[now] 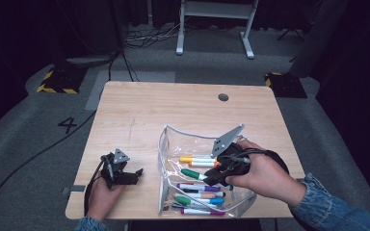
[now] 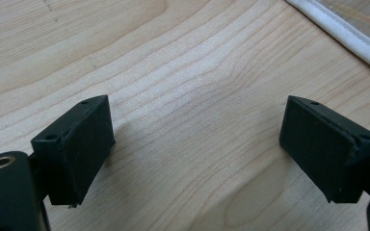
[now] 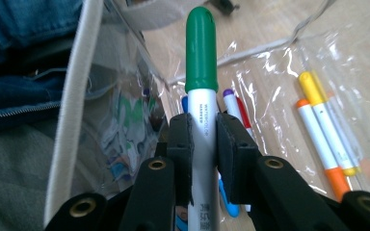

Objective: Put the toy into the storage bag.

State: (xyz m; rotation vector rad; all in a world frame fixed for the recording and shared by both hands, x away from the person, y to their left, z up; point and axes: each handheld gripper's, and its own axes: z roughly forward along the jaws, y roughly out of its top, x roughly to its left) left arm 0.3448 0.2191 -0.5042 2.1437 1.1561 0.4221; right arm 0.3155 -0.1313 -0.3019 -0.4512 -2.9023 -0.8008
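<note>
A clear plastic pouch (image 1: 171, 139) with a white zip edge lies open on the wooden table (image 1: 139, 110), with several coloured markers inside. My right gripper (image 3: 203, 139) is shut on a white marker with a green cap (image 3: 201, 53), its jaws pressing the barrel from both sides. In the high view that green marker (image 1: 192, 174) sits in the right gripper (image 1: 211, 179) over the pouch. An orange and a yellow marker (image 3: 320, 130) lie deeper in the pouch. My left gripper (image 2: 197, 144) stands open just over bare wood, left of the pouch, also seen as the left gripper (image 1: 138, 173).
A round cable hole (image 1: 223, 97) is in the table's far side. The pouch's white edge (image 2: 351, 41) lies close to the left gripper. Cables, a white frame leg (image 1: 179, 33) and yellow-black floor plates (image 1: 58, 79) are beyond the table.
</note>
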